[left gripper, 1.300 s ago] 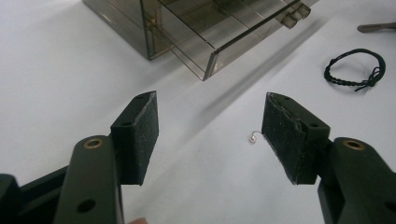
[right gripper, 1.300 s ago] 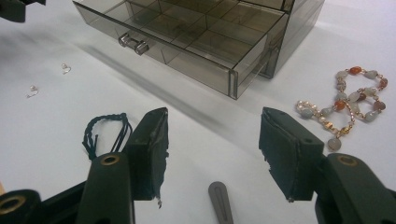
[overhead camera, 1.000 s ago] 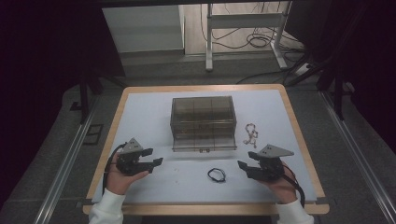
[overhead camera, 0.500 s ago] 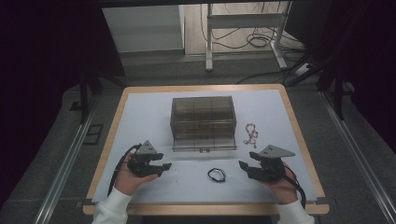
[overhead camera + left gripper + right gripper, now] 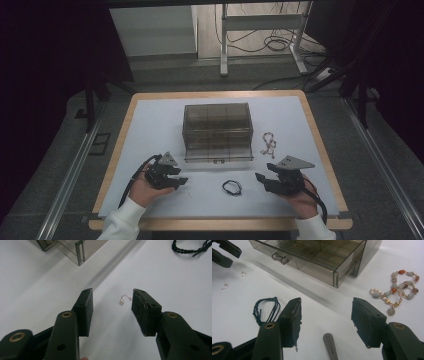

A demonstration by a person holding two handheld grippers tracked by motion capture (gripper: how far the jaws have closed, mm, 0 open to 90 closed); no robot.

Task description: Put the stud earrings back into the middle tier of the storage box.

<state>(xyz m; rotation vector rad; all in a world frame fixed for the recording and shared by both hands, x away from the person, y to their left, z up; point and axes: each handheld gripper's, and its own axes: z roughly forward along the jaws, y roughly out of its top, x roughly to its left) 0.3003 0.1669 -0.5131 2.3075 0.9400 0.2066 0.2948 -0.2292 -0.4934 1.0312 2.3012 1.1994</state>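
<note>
A person at a white-topped table holds two grippers near its front edge, w/ a smoked-plastic drawer box as centrepiece. Left gripper, front-left of the box, has its jaws spread wide; a small pearl earring lies on the table btwn them, nearer one pad, touching neither. Right gripper, front-right of the box, also has jaws spread apart, nothing btwn them but bare table and a slim grey metal clip. The box's lowest drawer stands pulled out toward the person, divided compartments visible. A black braided cord bracelet lies in front of the box, btwn the two grippers. A beaded bracelet, orange, grey and gold, lies just right of the box. Two more small earrings lie front-left of the drawer.
</note>
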